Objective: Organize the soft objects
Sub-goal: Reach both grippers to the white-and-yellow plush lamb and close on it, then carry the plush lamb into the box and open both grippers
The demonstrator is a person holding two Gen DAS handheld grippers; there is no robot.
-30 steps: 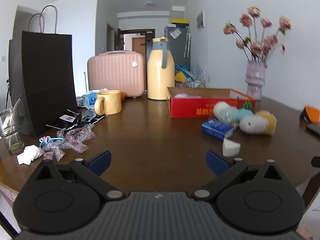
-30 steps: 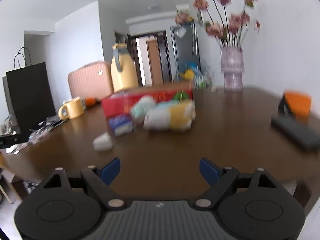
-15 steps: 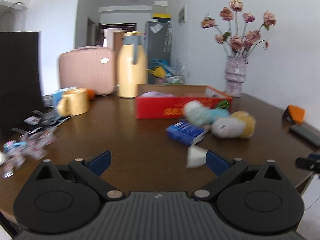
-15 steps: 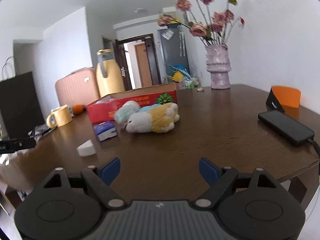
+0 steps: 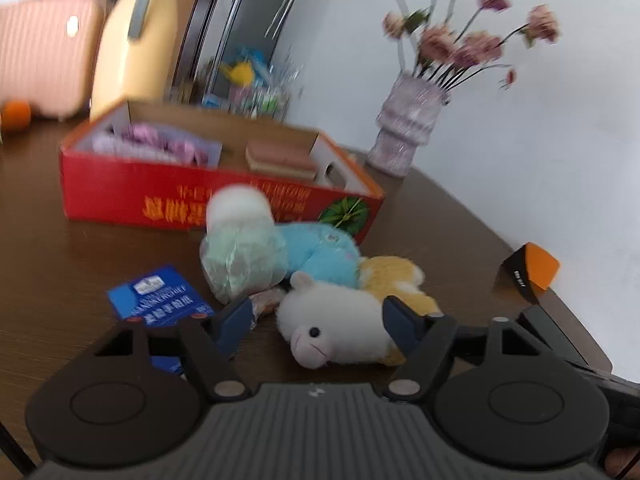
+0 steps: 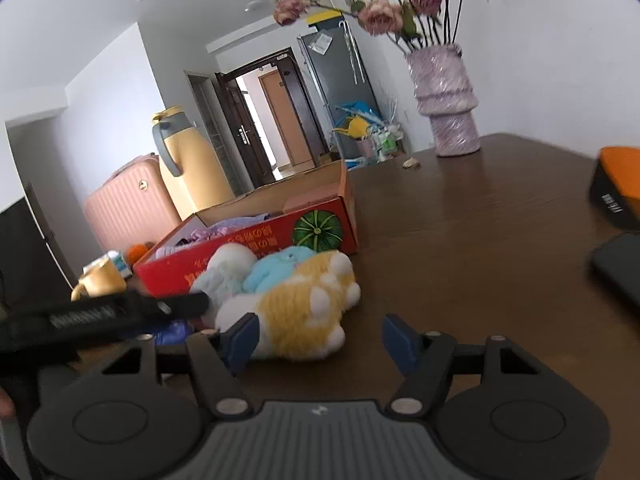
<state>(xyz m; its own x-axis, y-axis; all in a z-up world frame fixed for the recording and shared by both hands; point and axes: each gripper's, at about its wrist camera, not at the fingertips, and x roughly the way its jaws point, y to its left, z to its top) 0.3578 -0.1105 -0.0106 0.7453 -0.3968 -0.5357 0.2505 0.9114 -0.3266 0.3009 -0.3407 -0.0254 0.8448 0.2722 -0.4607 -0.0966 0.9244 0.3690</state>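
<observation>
A white and yellow plush animal (image 5: 340,322) lies on the brown table in front of a red cardboard box (image 5: 200,196). My left gripper (image 5: 318,322) is open, its fingers on either side of the plush's white head. A blue plush (image 5: 320,254) and a pale green wrapped bundle (image 5: 240,260) lie behind it. In the right wrist view my right gripper (image 6: 318,338) is open, just short of the plush's yellow rear (image 6: 304,304), beside the red box (image 6: 256,244). The left gripper's black finger (image 6: 120,312) reaches in from the left.
A blue tissue pack (image 5: 160,294) lies left of the plush. A purple vase of flowers (image 6: 446,104), an orange and black object (image 5: 528,270) and a black phone (image 6: 620,264) are to the right. A yellow thermos (image 6: 188,172) and pink suitcase (image 6: 128,208) stand behind the box.
Both grippers have moved forward to the plush pile. The left swung right and now straddles the plush's head; the right closed in on its rear. Both stay open.
</observation>
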